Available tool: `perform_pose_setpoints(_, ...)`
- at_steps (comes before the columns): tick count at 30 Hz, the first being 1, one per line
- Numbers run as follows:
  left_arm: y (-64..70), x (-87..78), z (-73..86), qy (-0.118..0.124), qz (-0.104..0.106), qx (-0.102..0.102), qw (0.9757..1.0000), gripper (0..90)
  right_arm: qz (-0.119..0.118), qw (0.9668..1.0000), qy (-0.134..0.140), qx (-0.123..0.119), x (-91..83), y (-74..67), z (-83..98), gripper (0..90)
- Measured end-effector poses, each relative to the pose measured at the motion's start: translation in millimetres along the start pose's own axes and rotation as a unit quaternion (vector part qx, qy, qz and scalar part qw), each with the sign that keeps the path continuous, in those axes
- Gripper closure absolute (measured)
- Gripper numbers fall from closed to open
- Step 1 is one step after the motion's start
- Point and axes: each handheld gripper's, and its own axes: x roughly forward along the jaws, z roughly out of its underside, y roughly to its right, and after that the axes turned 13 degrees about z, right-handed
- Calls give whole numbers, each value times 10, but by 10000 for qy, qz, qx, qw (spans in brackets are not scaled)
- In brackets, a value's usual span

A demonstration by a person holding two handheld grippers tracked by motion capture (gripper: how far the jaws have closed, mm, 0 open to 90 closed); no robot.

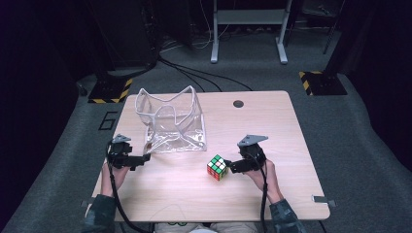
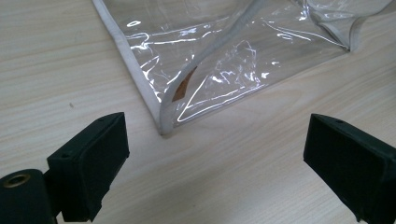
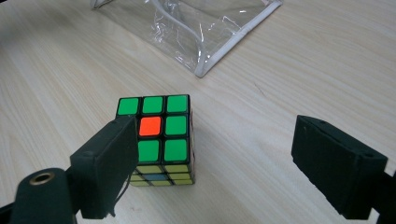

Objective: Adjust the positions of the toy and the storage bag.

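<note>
A colour puzzle cube (image 1: 217,167) (image 3: 159,135) stands on the wooden table (image 1: 272,126), its top mostly green with one orange square. My right gripper (image 1: 232,167) (image 3: 210,163) is just to its right, jaws wide apart, and the cube sits in front of the left jaw without touching the pads. A clear plastic pouch (image 1: 171,122) (image 2: 219,56) (image 3: 196,28) with white edging stands open behind the cube. My left gripper (image 1: 143,158) (image 2: 215,163) points at the pouch's near corner, jaws spread with bare table between them.
A round cable hole (image 1: 238,103) sits near the table's far edge. Beyond the table are floor cables, a white desk frame (image 1: 248,29) and striped stand bases (image 1: 111,91). Bare wood stretches to the right of the cube.
</note>
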Motion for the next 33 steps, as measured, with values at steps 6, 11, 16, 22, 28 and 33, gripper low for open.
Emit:
perform_pose_setpoints(6,-41,-60,-106,29,22,-65,10000,61,-33,10000,-56,-63,41,8,-104,136)
perform_pose_setpoints(11,-69,-82,-187,-19,36,-58,10000,47,5,9998,-102,-142,77,8,-179,122)
perform_pose_setpoints(16,-108,-109,-272,-44,48,-71,10000,41,-4,9997,-217,-150,123,26,-276,81)
perform_pose_setpoints(22,-152,-152,-378,-37,103,-77,9999,27,55,9994,-291,-199,180,53,-428,32)
perform_pose_setpoints(28,-166,-190,-494,-2,133,-86,9999,13,98,9989,-380,-263,219,83,-572,1)
perform_pose_setpoints(33,-169,-212,-589,-24,111,-44,9999,5,82,9989,-384,-237,253,114,-667,0)
